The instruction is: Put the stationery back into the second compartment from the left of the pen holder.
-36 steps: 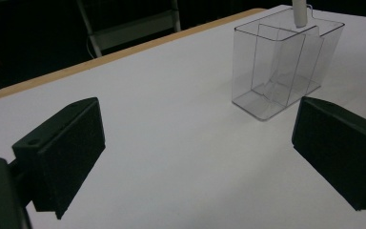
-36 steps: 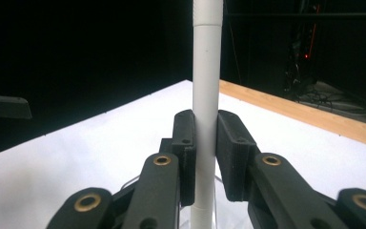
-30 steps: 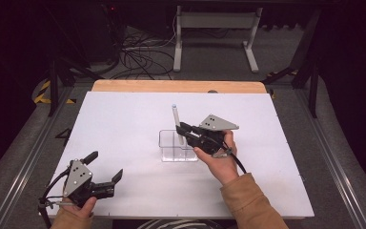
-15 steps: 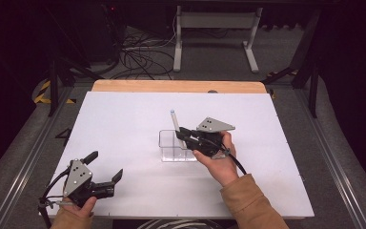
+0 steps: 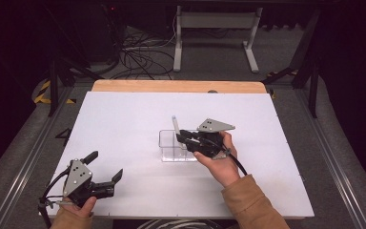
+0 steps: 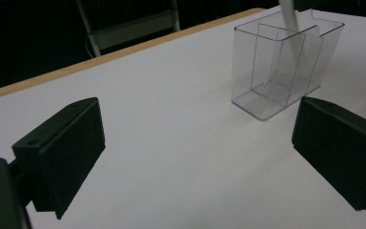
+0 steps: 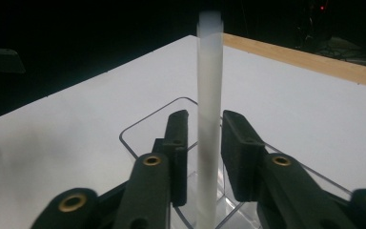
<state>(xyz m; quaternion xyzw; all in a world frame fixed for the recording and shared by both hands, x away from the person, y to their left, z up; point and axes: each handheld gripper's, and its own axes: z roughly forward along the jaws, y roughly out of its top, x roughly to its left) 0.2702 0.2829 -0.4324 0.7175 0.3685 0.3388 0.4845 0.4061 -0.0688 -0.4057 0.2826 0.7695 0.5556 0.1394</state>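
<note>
white tube (image 7: 208, 119) upright in clear box (image 5: 169, 143); right hand-held gripper (image 7: 205, 152) just opening, pads off it; left hand-held gripper (image 5: 106, 165) apart.

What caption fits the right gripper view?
Right hand-held gripper jaws just parted around an upright white tube in the clear bin.

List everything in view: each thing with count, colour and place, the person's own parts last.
clear plastic organiser: one, transparent, with dividers, at the middle of the table.
white stick: one, pale, standing in the organiser, leaning slightly.
table: one, white top with a wooden far edge.
metal stand: one, grey, on the floor beyond the table.
cables: a tangle, dark, on the floor behind the table.
left gripper: one, black, open, at the near left of the table.
right gripper: one, black, its jaws just opened slightly either side of the stick.
sleeves: tan, at the near edge.
</note>
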